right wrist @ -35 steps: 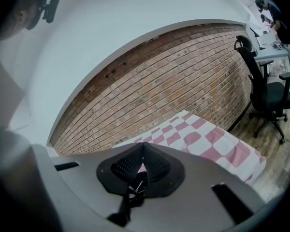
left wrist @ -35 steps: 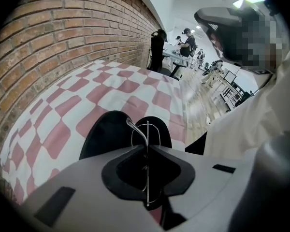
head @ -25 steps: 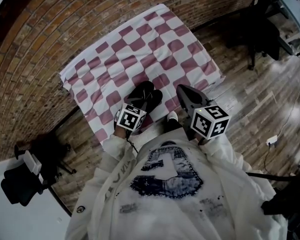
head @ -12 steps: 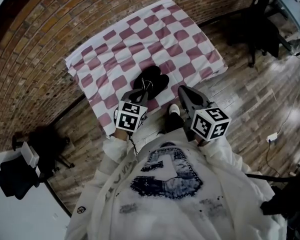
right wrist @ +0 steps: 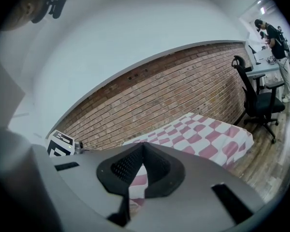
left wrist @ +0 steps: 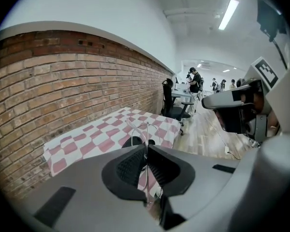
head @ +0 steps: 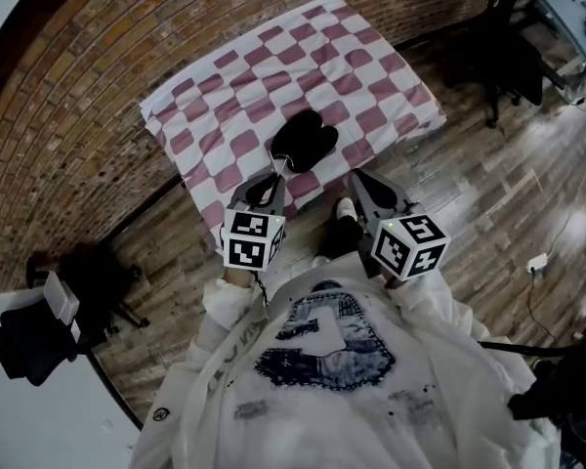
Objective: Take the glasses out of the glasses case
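Left gripper view shows the glasses, a thin wire frame, pinched between the closed fingers of the left gripper and lifted clear of the cloth. From the head view, the glasses hang just in front of the left gripper, between it and the case. The case is black, lies open on the checked red-and-white cloth near its front edge, and is apart from both grippers. It also shows as a dark shape beyond the fingers in the left gripper view.

The right gripper hovers beside the left, over the front edge of the desk; in the right gripper view its fingers are closed together with nothing between them.

Each gripper carries a cube of black-and-white square markers; these are patterns, not letters. The person's pale sweatshirt bears a denim-blue print that may be a figure 3, and a small round badge too small to read.

A brick wall runs behind the desk, and a wood floor lies to the right. An office chair stands by the wall.
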Demonstrator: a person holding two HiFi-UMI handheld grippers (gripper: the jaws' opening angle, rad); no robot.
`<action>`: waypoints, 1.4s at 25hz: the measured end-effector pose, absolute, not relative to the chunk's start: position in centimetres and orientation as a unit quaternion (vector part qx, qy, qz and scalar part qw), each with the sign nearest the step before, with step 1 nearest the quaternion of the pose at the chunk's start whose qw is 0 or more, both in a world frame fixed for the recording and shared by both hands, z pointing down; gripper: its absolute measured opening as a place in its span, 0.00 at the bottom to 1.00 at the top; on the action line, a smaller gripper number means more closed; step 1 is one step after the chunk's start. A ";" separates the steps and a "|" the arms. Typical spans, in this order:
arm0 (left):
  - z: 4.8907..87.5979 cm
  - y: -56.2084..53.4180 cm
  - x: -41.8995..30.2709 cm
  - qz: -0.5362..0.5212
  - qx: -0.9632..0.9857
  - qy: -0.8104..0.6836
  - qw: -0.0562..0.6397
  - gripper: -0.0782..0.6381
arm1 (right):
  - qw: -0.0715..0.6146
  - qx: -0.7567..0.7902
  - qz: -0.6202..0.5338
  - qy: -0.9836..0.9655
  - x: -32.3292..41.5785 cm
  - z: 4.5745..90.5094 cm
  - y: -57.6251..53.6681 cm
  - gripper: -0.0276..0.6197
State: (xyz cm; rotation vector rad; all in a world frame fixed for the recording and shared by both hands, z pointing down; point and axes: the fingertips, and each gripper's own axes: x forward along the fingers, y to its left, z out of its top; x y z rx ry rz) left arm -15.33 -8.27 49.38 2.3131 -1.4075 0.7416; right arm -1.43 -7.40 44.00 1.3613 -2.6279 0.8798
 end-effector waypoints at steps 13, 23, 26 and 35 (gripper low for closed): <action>44.3 -2.3 -15.8 0.201 0.815 -0.525 0.139 0.16 | 0.019 0.441 0.252 -0.861 -2.5 42.5 -2.4 0.06; 42.1 0.3 -15.4 0.183 0.817 -0.532 0.122 0.16 | 0.017 0.438 0.237 -0.867 -2.5 41.7 -0.3 0.06; 42.1 0.7 -15.4 0.182 0.817 -0.533 0.121 0.16 | 0.018 0.439 0.235 -0.867 -2.4 41.7 0.1 0.06; 42.0 1.0 -15.2 0.183 0.818 -0.531 0.124 0.16 | 0.017 0.441 0.232 -0.867 -2.2 41.4 0.4 0.06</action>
